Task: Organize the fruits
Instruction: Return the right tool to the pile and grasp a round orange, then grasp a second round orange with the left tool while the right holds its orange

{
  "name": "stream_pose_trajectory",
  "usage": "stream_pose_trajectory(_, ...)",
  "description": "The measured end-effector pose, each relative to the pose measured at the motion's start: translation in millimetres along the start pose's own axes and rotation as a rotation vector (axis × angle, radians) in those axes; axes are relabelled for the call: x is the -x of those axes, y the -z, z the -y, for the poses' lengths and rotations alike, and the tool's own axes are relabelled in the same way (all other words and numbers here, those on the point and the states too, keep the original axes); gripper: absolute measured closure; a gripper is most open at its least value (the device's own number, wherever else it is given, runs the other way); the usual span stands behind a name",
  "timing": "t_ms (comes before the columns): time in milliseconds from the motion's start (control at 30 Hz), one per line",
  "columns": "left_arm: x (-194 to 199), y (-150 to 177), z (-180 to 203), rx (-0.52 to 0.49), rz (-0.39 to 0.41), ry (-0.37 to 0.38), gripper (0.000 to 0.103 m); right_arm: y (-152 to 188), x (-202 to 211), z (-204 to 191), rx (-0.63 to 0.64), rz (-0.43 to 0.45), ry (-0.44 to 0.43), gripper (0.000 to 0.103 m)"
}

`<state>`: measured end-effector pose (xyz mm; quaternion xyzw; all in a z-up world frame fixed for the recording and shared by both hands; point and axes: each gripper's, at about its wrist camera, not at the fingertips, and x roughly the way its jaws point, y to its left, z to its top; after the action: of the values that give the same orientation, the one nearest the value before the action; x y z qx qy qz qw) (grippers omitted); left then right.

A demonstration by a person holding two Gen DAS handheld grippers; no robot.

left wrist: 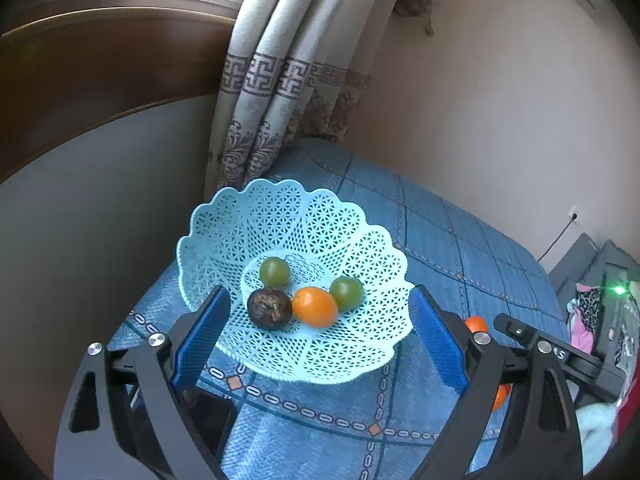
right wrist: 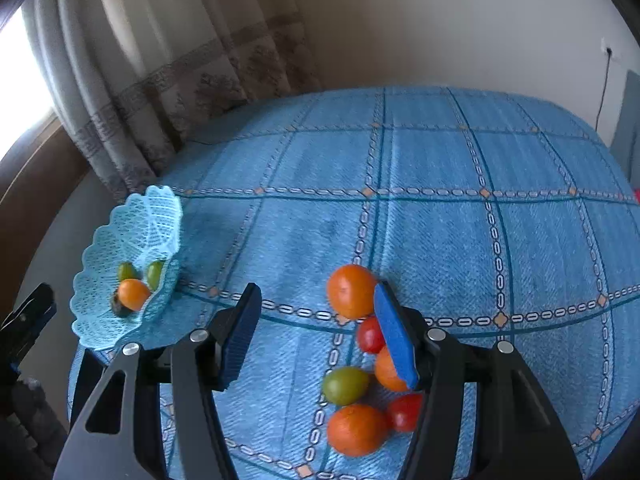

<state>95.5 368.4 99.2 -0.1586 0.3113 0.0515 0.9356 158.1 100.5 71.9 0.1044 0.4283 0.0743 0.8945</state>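
Observation:
A pale blue lattice basket (left wrist: 352,360) (right wrist: 96,320) holds two green fruits (left wrist: 274,272) (left wrist: 346,293), an orange (left wrist: 314,306) and a dark brown fruit (left wrist: 269,309). My left gripper (left wrist: 318,340) is open, its blue pads on either side of the basket's near rim, nothing held. On the blue cloth a loose pile lies: three oranges (right wrist: 351,290) (right wrist: 356,429) (right wrist: 387,370), a green fruit (right wrist: 345,385) and two red fruits (right wrist: 369,335) (right wrist: 404,412). My right gripper (right wrist: 318,336) hangs open above the cloth, its right pad over the pile, empty.
The blue checked tablecloth (right wrist: 480,220) covers a table beside a patterned curtain (left wrist: 264,112) and a beige wall. The other gripper's black body (left wrist: 560,354) shows at the right of the left wrist view. Clutter lies at the far right (left wrist: 588,304).

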Motion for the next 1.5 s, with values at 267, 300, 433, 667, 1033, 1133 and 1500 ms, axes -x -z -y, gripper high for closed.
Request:
stream_pose_trajectory(267, -4.4, 6.0, 9.8, -0.026, -0.015, 0.006, 0.011, -4.2, -35.5, 11.9, 0.004, -0.066, 0.051, 0.044)
stream_pose_trajectory(300, -4.6, 6.1, 10.5, -0.028, -0.017, 0.005, 0.011, -5.2, -41.1, 13.6, 0.007, -0.082, 0.054, 0.044)
stream_pose_trajectory(433, -5.6, 5.8, 11.5, -0.033, -0.022, 0.005, 0.011, -7.3, -54.3, 19.2, -0.012, -0.13, 0.041, 0.044)
stream_pose_trajectory(667, -6.8, 5.7, 13.7, -0.041, -0.03, 0.002, 0.011, -6.3, -67.6, 13.2, 0.019, -0.167, 0.063, 0.049)
stream_pose_trajectory(1033, -9.2, 12.2, 26.0, -0.073, -0.043, 0.005, 0.011, -6.3, -63.7, 7.8, 0.024, -0.148, 0.056, 0.065)
stream_pose_trajectory(1133, -12.4, 17.3, 34.8, -0.094, -0.054, 0.008, 0.011, -7.6, -52.5, 15.2, 0.018, -0.128, 0.045, 0.065)
stream_pose_trajectory(1500, -28.6, 54.8, 94.7, -0.251, -0.122, 0.057, 0.01, -1.1, -4.5, 48.6, 0.003, -0.048, 0.056, 0.065)
